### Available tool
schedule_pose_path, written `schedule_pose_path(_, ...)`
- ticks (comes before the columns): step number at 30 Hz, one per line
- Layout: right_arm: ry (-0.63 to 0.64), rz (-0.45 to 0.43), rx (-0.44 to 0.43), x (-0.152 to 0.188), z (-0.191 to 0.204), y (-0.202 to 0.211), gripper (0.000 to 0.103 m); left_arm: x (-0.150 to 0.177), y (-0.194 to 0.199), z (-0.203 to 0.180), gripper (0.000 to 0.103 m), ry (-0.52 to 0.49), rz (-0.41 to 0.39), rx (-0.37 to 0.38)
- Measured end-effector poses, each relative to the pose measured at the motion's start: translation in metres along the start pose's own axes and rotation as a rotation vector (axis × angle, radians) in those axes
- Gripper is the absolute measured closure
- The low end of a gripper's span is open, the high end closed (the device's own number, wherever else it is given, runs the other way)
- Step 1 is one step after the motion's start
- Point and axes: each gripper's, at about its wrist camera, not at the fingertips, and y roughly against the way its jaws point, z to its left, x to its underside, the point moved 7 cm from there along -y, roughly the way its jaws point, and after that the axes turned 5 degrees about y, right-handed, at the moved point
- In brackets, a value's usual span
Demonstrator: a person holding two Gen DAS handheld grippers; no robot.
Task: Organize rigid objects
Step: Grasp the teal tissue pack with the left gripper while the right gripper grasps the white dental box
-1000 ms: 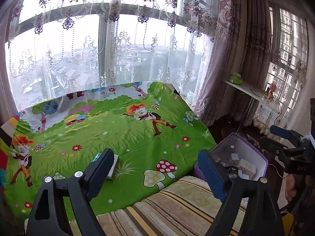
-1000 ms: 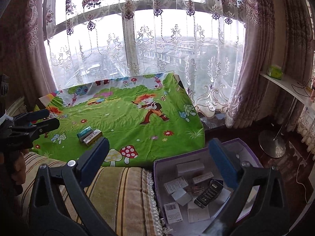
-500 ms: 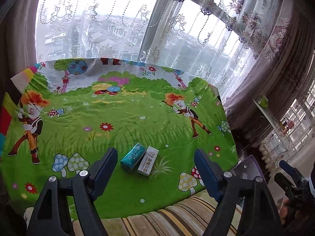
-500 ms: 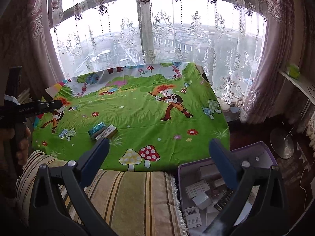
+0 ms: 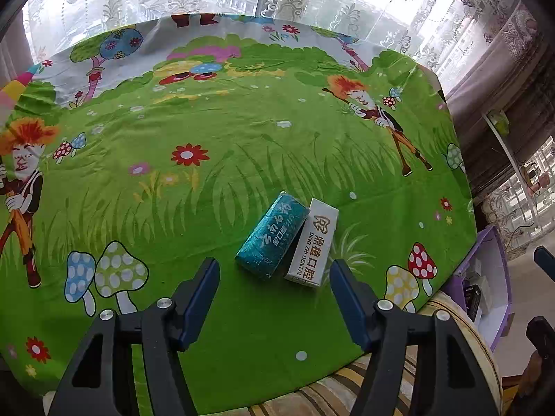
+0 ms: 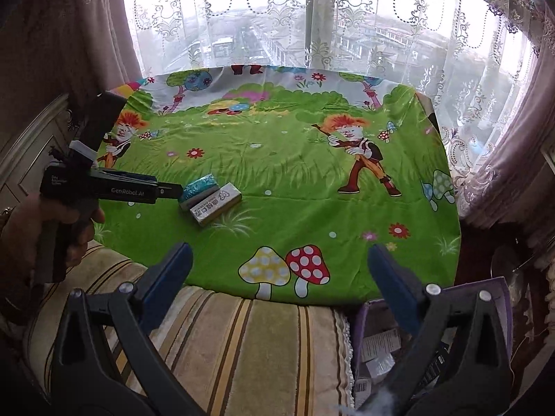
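Observation:
A teal box and a white box lie side by side, touching, on the green cartoon cloth. My left gripper is open and empty, just short of their near ends, a little above the cloth. The right wrist view shows both boxes, teal and white, with the left gripper reaching them from the left. My right gripper is open and empty over the cloth's near edge, far from the boxes.
A purple bin holding several small boxes stands at the lower right, also seen in the left wrist view. A striped cushion lies in front of the cloth. Lace curtains hang behind.
My left gripper has swung left and forward, down toward the two boxes, which now lie just ahead of its fingers. My right gripper has shifted left, away from the purple bin.

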Motion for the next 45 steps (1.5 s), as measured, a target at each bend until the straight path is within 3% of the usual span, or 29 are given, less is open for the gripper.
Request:
schedule_pose_path(4, 0.027, 0.032, -0.019, -0.001, 0.012, -0.016, 0.001, 0.0, -0.021, 0.005, 0.044, -0.02, 0.043, -0.025)
schedule_pose_path(10, 0.039, 0.052, -0.035, -0.01, 0.025, -0.032, 0.001, -0.006, -0.04, 0.007, 0.045, -0.023, 0.075, -0.031)
schedule_pose_path(16, -0.01, 0.094, -0.057, -0.017, 0.035, -0.052, 0.001, -0.008, -0.05, 0.012, 0.066, -0.008, 0.088, -0.012)
schedule_pose_path(22, -0.11, 0.158, -0.095, -0.028, 0.047, -0.08, 0.001, -0.001, -0.03, 0.023, 0.067, 0.096, 0.041, 0.067)
schedule_pose_path(29, -0.289, 0.279, -0.158, -0.024, 0.06, -0.124, 0.002, 0.004, 0.006, 0.048, 0.068, 0.199, -0.067, 0.07)
schedule_pose_path(45, -0.242, 0.308, -0.064, -0.032, 0.082, -0.183, 0.013, 0.007, 0.022, 0.056, 0.069, 0.225, -0.182, 0.063)
